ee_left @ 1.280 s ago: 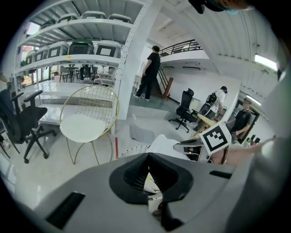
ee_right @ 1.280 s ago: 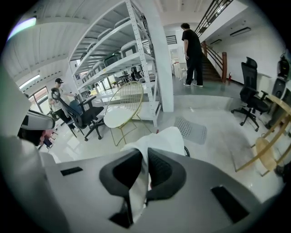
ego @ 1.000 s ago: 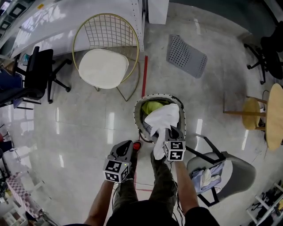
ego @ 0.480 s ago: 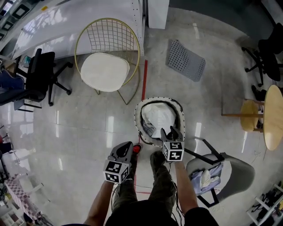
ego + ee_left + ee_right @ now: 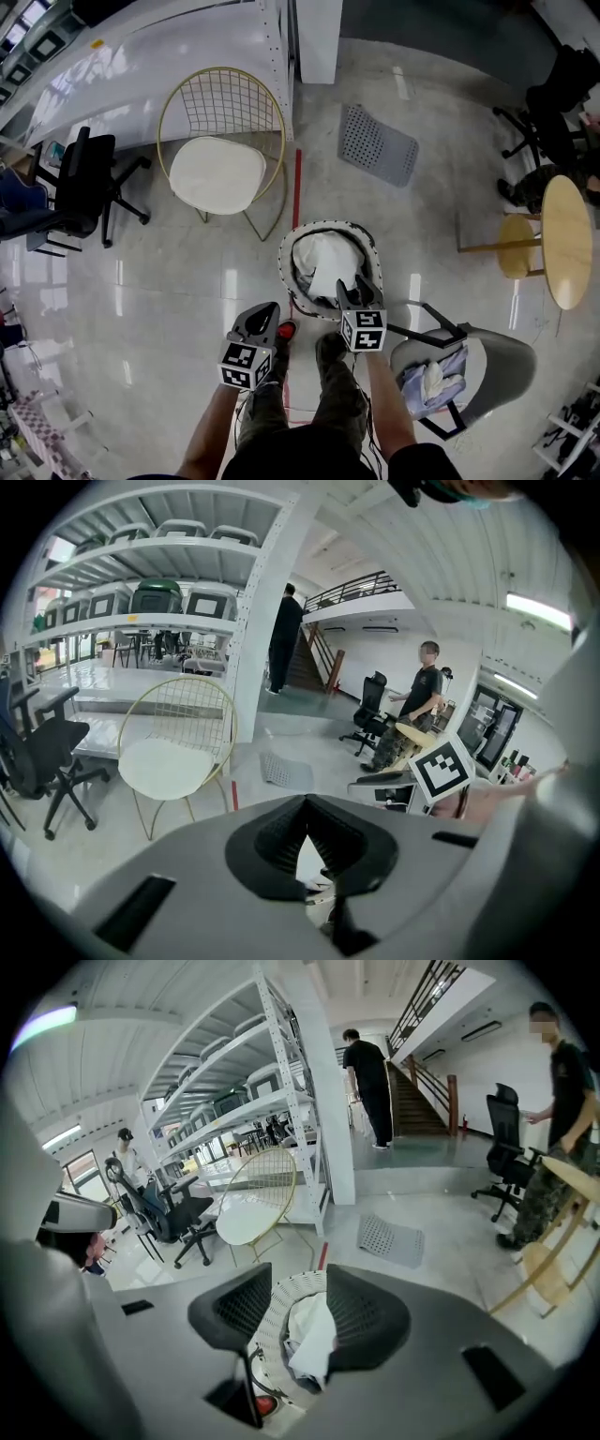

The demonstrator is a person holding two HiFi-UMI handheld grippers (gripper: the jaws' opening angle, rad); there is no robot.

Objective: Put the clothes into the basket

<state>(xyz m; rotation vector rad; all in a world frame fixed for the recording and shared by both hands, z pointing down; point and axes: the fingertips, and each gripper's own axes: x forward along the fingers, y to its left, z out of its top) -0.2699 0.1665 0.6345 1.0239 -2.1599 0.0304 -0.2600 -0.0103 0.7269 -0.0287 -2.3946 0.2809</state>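
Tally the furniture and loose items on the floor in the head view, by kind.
Gold wire chair: 1
Black office chairs: 2
Grey chair: 1
Round wooden tops: 2
Basket: 1
Grey perforated panel: 1
Total: 8

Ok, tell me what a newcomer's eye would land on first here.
The white woven basket on the floor, centre of the head view, a white garment heaped inside it. The right gripper hangs above it, jaws just opened and empty. Further off stands a gold wire chair with a white cushion.
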